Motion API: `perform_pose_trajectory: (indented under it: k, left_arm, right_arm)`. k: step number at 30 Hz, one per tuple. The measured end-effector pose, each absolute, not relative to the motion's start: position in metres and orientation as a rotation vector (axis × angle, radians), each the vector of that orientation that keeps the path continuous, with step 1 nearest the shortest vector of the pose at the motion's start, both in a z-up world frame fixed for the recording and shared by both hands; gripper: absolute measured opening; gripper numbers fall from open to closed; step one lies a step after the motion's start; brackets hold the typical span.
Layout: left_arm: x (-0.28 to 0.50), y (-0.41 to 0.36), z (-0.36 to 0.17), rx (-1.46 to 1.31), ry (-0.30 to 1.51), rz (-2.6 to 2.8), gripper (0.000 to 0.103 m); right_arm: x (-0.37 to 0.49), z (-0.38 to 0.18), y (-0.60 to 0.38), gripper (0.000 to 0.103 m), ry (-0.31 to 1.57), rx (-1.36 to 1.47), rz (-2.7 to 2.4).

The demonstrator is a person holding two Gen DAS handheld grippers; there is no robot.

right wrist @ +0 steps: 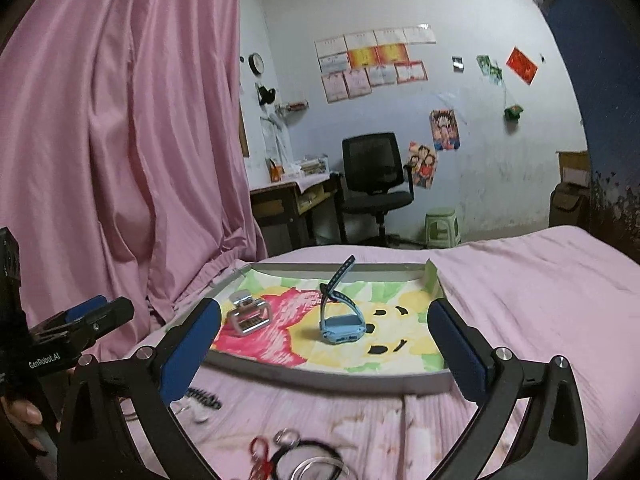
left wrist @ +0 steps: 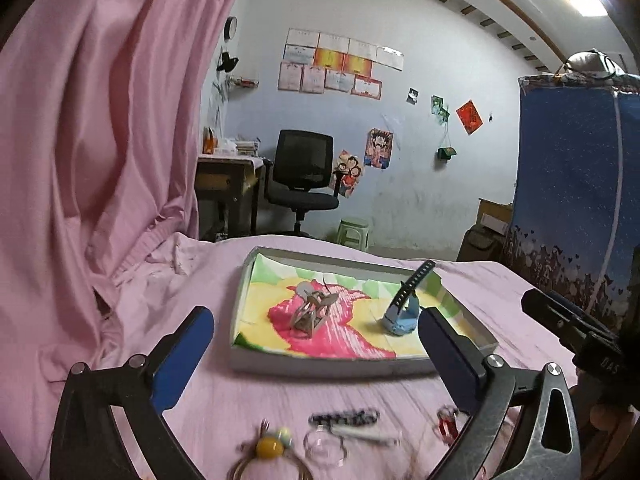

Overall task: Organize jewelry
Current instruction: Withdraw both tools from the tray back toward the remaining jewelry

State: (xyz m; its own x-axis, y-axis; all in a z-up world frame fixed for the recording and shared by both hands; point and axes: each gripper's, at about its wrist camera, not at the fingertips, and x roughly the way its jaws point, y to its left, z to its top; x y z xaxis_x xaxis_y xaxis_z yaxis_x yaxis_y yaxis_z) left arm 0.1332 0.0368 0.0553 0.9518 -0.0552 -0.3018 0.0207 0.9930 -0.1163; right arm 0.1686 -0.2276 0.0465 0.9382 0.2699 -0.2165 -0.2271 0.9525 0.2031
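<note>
A shallow grey box [left wrist: 320, 364] [right wrist: 332, 378] lined with a bright cartoon drawing lies on the pink bedsheet. In it stand a metal watch [left wrist: 310, 312] [right wrist: 248, 316] and a blue watch [left wrist: 402, 316] [right wrist: 340, 320] with a dark strap sticking up. My left gripper [left wrist: 316, 344] is open, hovering in front of the box with nothing between its fingers. My right gripper [right wrist: 324, 340] is open too, just before the box's near wall. Loose jewelry lies on the sheet below: a yellow-bead cord [left wrist: 270, 446], a clear ring [left wrist: 324, 446], a dark beaded strand [left wrist: 346, 418] [right wrist: 204, 398], a red piece [left wrist: 448, 426] [right wrist: 260, 456], black cords [right wrist: 312, 456].
A pink curtain [left wrist: 100, 120] [right wrist: 120, 120] hangs close on the left. A blue wardrobe [left wrist: 576, 200] stands at the right. Beyond the bed are an office chair [left wrist: 304, 184] [right wrist: 376, 176], a desk [left wrist: 224, 176] and a green stool [right wrist: 442, 226]. The other gripper [right wrist: 76, 328] shows at the left edge.
</note>
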Motion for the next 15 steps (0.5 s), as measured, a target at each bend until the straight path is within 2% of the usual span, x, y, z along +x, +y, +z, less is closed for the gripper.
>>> perform_pose_trajectory:
  k: [15]
  left_arm:
    - [0.062,0.048,0.033,-0.076,0.297,0.017,0.103]
  right_arm:
    - [0.104,0.035,-0.212,0.102,0.266,0.09,0.298]
